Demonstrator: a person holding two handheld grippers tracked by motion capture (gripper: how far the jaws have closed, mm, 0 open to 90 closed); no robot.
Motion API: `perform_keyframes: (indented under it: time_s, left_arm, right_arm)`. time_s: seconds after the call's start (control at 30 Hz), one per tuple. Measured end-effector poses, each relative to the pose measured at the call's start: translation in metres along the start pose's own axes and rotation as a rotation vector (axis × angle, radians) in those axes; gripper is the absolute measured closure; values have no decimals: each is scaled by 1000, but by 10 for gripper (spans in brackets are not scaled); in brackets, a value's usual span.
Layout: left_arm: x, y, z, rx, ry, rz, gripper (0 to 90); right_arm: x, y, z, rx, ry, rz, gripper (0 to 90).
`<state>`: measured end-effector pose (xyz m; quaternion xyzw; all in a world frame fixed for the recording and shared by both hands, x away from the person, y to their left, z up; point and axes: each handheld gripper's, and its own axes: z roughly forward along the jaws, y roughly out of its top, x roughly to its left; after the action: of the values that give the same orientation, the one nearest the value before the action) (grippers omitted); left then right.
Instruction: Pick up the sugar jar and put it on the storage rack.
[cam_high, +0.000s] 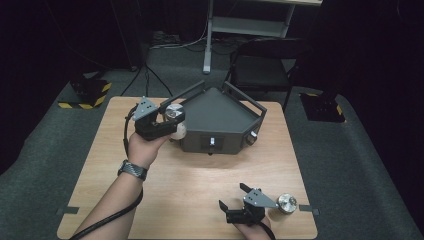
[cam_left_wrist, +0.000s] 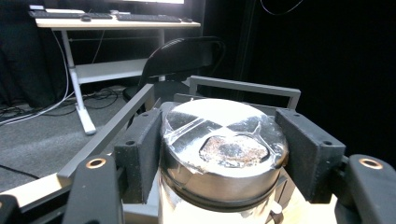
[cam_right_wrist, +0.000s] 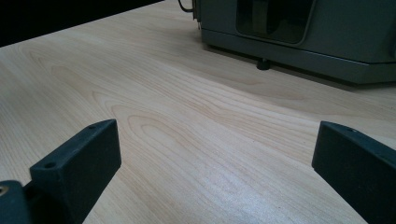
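**Colours and patterns, catalogued**

The table (cam_high: 165, 200) is finished in pale wood with a flowing grain pattern. A dark grey housing is borne by the machine (cam_high: 220, 120), with lighter grey rails. The jar (cam_high: 176, 122) is marked by a shiny silver lid crossed with clear tape, a brown speckled patch at its centre, over a cream body. A second jar (cam_high: 284, 206), at five o'clock, is coloured likewise. Both the left gripper (cam_high: 167, 122) and right gripper (cam_high: 231, 196) are matt black, with grey plates. Black-and-yellow stripes are carried by the floor bases (cam_high: 90, 95).
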<state>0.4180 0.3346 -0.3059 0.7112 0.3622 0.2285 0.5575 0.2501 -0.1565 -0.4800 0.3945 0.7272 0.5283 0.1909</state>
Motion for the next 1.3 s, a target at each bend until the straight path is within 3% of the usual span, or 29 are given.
perform_keyframes:
  time_s: [0.47,0.87,1.3]
  left_arm:
    - [-2,12,30,-3,3,-20,347]
    - [-5,21,57,16,24,-11,347]
    - [-4,17,82,45,30,-26,346]
  right_arm:
    - [-1,-1,0,-4,4,4,7]
    - [-1,-2,-1,-10,7,8,7]
    - [-2,-2,-1,-11,13,6,7]
